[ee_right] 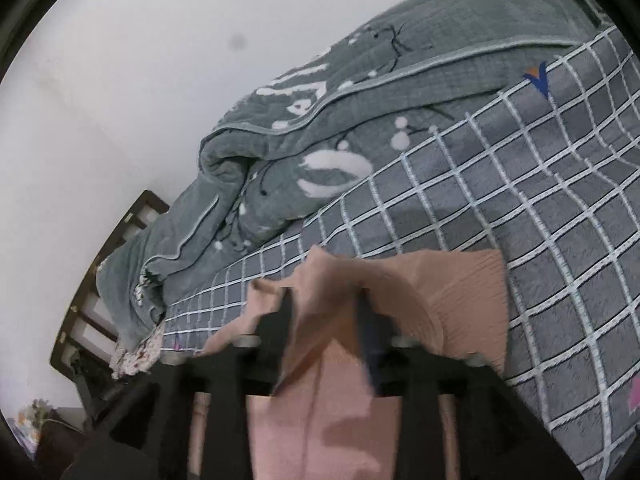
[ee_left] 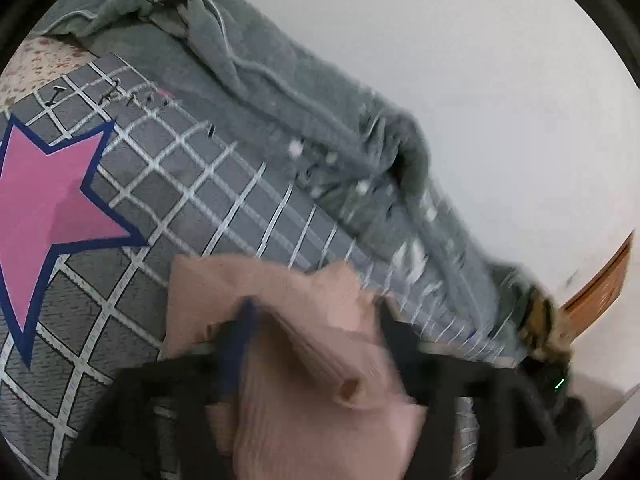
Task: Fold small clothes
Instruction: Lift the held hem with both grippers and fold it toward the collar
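Observation:
A pink ribbed garment (ee_left: 280, 280) lies bunched on the grey checked bed sheet (ee_left: 192, 184), close under both cameras. My left gripper (ee_left: 316, 324) stands wide apart; a fold of the pink cloth lies loosely between its fingers (ee_left: 236, 320), with no pinch showing. In the right wrist view the same garment (ee_right: 460, 292) spreads over the sheet (ee_right: 520, 200). My right gripper (ee_right: 325, 310) is partly apart, and a raised flap of the cloth sits in the gap. Both views are blurred around the fingers.
A crumpled grey-green quilt (ee_left: 280, 72) (ee_right: 300, 120) runs along the far side of the bed against a white wall. A big pink star (ee_left: 44, 208) is printed on the sheet. A dark wooden bed frame (ee_right: 100, 280) shows at the left, an orange-brown wooden edge (ee_left: 600, 280) at the right.

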`<state>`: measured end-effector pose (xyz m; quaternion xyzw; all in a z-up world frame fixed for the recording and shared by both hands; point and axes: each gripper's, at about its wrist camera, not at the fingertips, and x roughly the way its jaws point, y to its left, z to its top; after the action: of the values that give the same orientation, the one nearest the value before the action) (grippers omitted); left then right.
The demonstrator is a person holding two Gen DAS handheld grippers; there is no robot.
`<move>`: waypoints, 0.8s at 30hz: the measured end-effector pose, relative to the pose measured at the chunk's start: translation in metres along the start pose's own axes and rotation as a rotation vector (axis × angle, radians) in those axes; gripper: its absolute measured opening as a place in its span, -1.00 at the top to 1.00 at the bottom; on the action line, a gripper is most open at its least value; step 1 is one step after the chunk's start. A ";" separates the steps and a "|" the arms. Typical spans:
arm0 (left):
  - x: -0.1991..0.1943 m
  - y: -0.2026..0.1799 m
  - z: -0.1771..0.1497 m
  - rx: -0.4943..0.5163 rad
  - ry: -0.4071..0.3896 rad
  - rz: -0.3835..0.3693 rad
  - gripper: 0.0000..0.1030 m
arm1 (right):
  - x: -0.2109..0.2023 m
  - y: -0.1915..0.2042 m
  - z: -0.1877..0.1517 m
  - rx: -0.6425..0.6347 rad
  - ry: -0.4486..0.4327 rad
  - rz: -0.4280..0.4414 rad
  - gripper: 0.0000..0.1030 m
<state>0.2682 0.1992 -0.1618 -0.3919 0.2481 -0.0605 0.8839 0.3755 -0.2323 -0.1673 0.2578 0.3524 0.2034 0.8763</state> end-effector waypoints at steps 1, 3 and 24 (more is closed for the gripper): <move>-0.005 0.001 0.000 -0.003 -0.027 -0.014 -0.45 | -0.001 0.000 -0.002 -0.010 -0.012 -0.012 0.08; -0.010 0.000 0.002 -0.002 -0.037 -0.022 -0.46 | -0.002 0.000 -0.004 -0.029 0.008 -0.020 0.09; -0.018 -0.017 -0.056 0.199 0.049 0.206 -0.50 | -0.075 -0.017 -0.078 -0.211 0.077 -0.195 0.00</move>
<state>0.2270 0.1559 -0.1747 -0.2730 0.3015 -0.0034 0.9136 0.2720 -0.2623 -0.1874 0.1210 0.3857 0.1631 0.9000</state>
